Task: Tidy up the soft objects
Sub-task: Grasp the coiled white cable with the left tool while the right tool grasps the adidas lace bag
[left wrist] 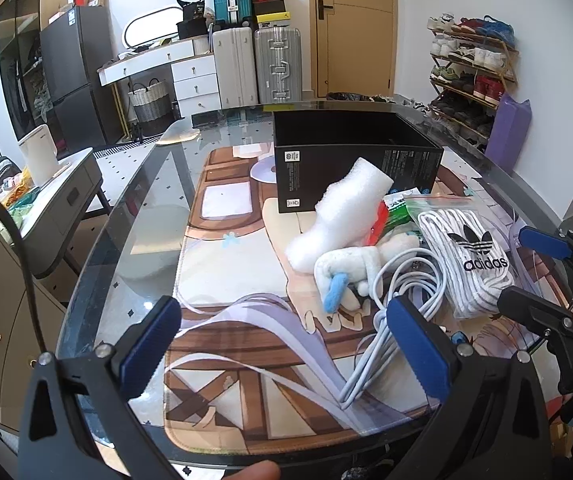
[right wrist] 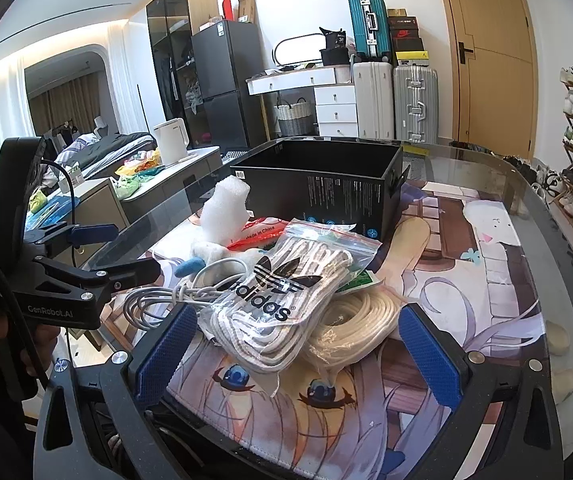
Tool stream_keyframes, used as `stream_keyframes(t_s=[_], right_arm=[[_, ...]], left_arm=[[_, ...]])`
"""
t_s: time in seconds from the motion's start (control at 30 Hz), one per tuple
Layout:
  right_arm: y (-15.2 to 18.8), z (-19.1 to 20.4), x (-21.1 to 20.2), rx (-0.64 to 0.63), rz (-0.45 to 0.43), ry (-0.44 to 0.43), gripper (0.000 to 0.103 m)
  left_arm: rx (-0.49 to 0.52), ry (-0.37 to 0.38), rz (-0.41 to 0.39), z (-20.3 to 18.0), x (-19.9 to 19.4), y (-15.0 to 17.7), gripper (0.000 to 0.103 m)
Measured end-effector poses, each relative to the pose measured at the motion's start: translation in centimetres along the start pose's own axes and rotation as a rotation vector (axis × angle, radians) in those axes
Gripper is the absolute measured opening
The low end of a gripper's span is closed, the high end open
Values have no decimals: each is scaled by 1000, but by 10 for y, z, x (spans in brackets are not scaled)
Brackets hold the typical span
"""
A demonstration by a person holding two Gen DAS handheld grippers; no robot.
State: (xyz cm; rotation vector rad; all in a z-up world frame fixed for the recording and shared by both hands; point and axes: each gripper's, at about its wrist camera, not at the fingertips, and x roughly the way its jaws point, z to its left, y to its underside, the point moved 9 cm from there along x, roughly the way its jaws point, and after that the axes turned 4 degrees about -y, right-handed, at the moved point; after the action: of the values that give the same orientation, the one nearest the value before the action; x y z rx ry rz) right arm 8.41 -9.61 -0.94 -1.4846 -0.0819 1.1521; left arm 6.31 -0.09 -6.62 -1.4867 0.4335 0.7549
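Both tongs wide, empty. R tongs (right wrist: 298, 344) straddle adidas bag (right wrist: 282, 300): pinch mid-bag, clear of cable (right wrist: 158, 300), drop in black box (right wrist: 318, 176).

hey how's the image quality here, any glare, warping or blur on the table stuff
Left wrist view: heavy fisheye bending at the edges, window glare on the glass table, adidas bag sharp. Right wrist view: same warping, bright ceiling lights at top left, mild sheen on the bag's plastic, black box dark but readable.

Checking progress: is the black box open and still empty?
Open: the black box has no lid and nothing shows inside. Its floor is hidden, so empty cannot be confirmed.
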Motion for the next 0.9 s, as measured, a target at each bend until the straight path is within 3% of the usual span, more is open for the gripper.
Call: stream_keyframes(t_s=[0.4, 0.9], right_arm=[[2, -1, 5, 12, 24, -5, 102], [-1, -4, 22, 53, 53, -19, 102]], left_arm=[[20, 97, -7, -11, -4, -1, 103], [94, 128, 33, -21, 5, 8, 103]])
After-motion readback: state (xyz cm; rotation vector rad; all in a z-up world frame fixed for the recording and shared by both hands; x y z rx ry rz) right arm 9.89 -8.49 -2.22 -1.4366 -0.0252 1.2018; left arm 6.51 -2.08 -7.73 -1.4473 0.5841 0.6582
